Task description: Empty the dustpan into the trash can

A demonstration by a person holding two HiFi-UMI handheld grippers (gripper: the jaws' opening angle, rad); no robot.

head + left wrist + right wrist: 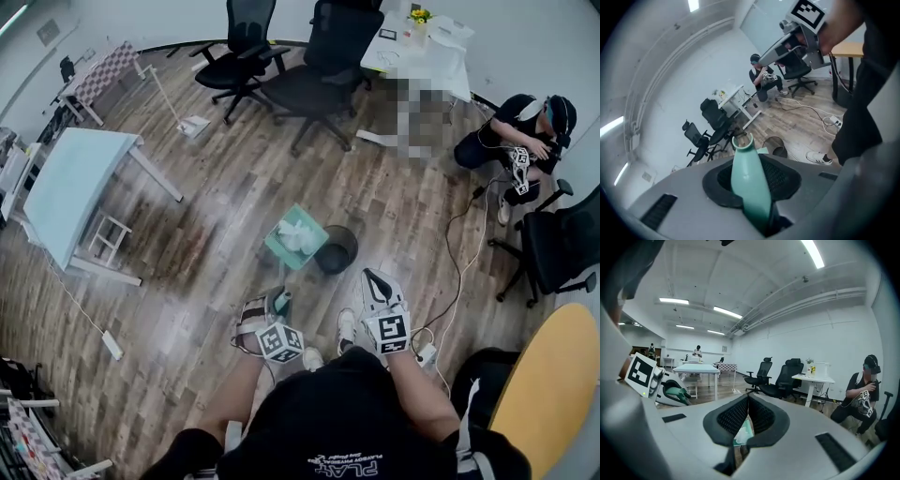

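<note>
dustpan [277, 249]: teal, low by the floor, just left of the trash can and about touching it; white crumpled paper [300, 234] still in it, so not emptied yet
left gripper [277, 302]: near the person's feet, aimed at the pan, clamped on a teal handle [747, 183]
teal handle: runs out from the jaws towards the pan and ends in a forked tip; can't tell whether it joins the pan or belongs to a separate brush
trash can [316, 251]: small, round, black, upright; mouth is clear and nothing can be made out inside
right gripper [369, 277]: right of the can, angled out over the floor, jaws together with nothing between them; its view looks past the pads at the pan and paper
step: my read is the approach or lift before the dump, with the load still in the pan
next: get the pan's open lip over the can mouth, then tip it towards the can so the paper slides in
watch: the paper is light and loose and the can is small, so a fast tilt could throw it past the rim
</note>
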